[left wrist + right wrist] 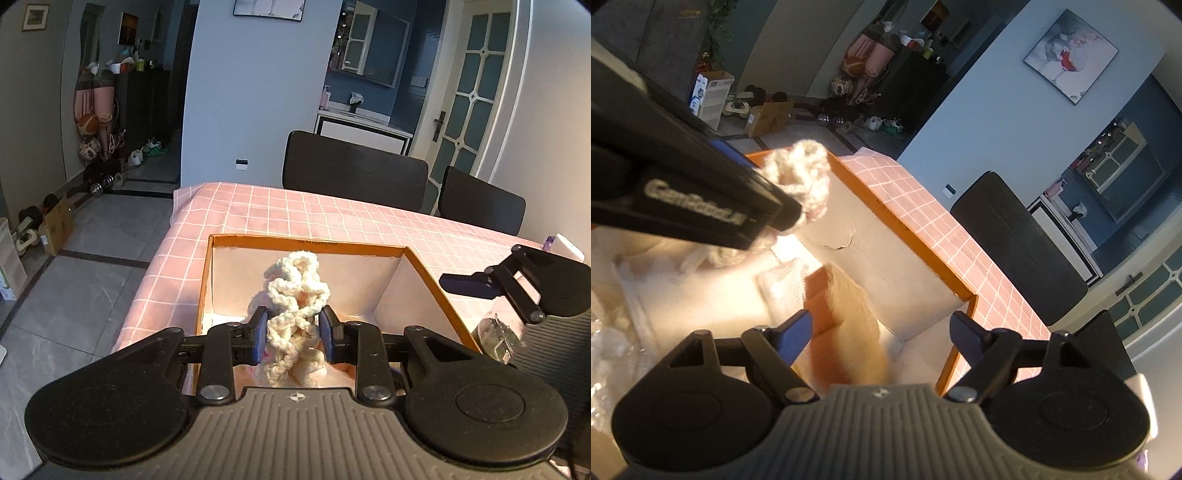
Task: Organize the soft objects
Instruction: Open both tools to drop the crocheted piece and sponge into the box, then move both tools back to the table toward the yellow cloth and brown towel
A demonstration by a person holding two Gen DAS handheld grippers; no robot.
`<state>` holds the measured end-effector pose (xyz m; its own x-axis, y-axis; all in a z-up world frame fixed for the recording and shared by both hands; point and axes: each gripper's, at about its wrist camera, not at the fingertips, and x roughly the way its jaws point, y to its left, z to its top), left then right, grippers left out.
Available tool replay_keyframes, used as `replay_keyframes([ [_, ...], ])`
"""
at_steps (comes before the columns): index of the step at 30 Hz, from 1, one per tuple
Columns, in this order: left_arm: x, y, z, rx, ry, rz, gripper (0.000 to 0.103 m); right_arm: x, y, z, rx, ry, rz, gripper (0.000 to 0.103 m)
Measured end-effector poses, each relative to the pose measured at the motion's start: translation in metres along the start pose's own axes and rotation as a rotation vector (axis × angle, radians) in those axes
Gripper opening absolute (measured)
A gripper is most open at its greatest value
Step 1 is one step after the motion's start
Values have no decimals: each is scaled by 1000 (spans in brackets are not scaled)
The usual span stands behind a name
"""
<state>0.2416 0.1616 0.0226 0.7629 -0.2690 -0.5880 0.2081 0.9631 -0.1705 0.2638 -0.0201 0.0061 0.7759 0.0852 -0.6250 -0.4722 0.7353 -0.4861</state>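
Observation:
My left gripper [293, 332] is shut on a cream chunky-knit soft piece [295, 295] and holds it upright over the open orange cardboard box [306, 243]. The knit piece [803, 177] and the left gripper body also show in the right wrist view at upper left. My right gripper [882, 332] is open and empty, just above an orange fuzzy soft item [846, 317] and white folded cloth [783, 288] that lie inside the box [916, 254]. In the left wrist view one finger [469, 284] of the right gripper shows at the right.
The box sits on a table with a pink checked cloth [258, 214]. Two dark chairs [351, 170] stand at its far side. A clear jar [495, 332] stands right of the box. Crinkled plastic [605, 350] lies at the left.

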Motion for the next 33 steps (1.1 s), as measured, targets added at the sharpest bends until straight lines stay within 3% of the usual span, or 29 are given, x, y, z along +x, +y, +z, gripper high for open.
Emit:
replay_keyframes([
  [6,-7,-4,9,-6,-41,19,58,-17,-2,-4,12,-27,43,80],
  [12,-32,-13,9,2,-84,14,59,-46,-3,-9,25,-95,90,80],
  [19,-79,-44,-5,71,-202,-1,59,-97,-9,-35,83,-206,132,80],
  [27,-121,-100,-34,174,-319,-81,59,-152,-27,-89,208,-307,161,80],
  [33,-122,-143,-61,235,-355,-149,59,-174,-47,-147,311,-346,84,80],
])
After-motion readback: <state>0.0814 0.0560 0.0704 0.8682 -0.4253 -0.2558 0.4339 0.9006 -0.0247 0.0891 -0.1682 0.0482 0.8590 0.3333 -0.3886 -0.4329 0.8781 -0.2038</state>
